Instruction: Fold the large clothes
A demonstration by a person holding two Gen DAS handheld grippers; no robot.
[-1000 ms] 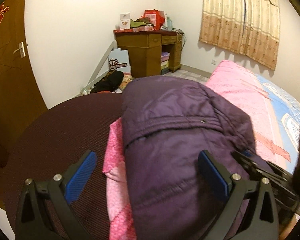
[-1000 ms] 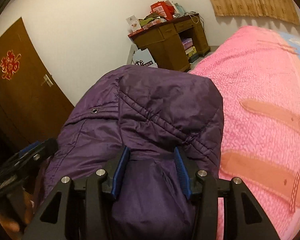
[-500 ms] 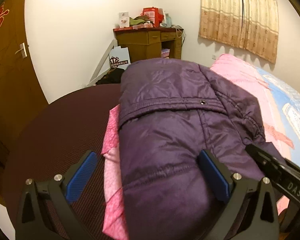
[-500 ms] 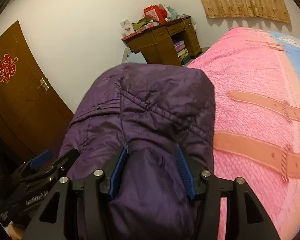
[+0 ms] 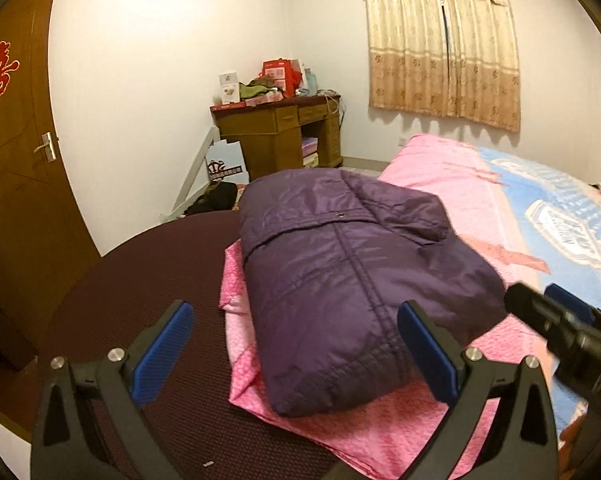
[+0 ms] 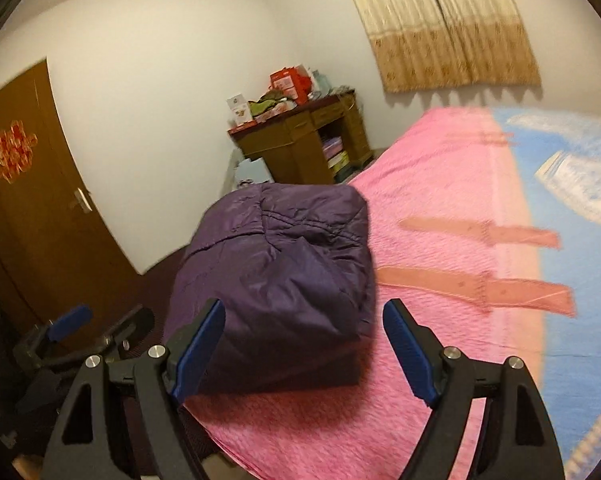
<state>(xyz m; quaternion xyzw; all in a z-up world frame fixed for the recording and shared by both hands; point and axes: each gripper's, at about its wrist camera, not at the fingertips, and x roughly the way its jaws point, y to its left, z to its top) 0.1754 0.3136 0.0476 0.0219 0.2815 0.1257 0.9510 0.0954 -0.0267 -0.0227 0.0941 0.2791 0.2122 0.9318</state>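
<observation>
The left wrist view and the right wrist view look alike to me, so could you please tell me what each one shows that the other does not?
Only the left wrist view shows the folded pink cloth under the purple jacket, the jacket's centre seam, and the black bag on the floor. Only the right wrist view shows the jacket's bunched end facing the camera. Both show the jacket lying folded on the bed, the wooden desk, the door and curtain, and both grippers, left gripper and right gripper, with jaws open and holding nothing.
</observation>
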